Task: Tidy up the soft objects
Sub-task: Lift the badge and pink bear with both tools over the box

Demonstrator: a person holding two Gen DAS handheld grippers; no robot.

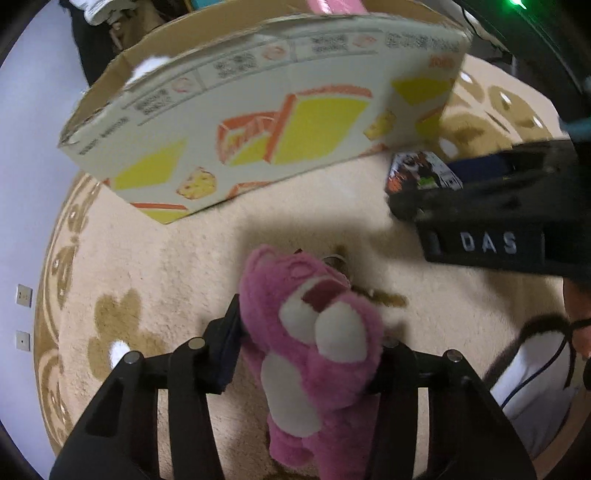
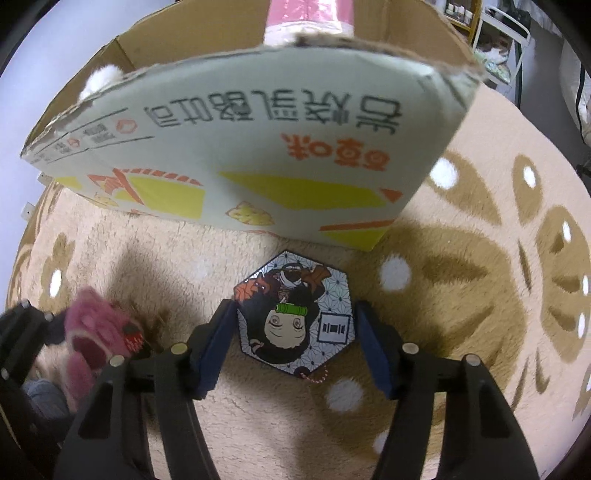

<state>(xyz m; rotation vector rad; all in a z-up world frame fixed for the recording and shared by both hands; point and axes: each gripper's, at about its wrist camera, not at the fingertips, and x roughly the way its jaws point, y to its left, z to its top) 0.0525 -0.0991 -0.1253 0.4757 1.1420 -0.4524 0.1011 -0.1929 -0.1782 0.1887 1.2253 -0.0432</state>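
Note:
My left gripper is shut on a pink plush bear with white patches, held just above the beige rug. The bear also shows blurred at the left of the right wrist view. My right gripper is open, its blue pads on either side of a flat hexagonal cartoon-character charm lying on the rug; the pads stand slightly apart from its edges. The charm also shows in the left wrist view. An open cardboard box with yellow and orange print stands just beyond, also in the right wrist view.
A beige rug with brown flower patterns covers the floor. Something pink and something white and fluffy stick out of the box. The right gripper's black body crosses the right of the left wrist view. Shelves stand far right.

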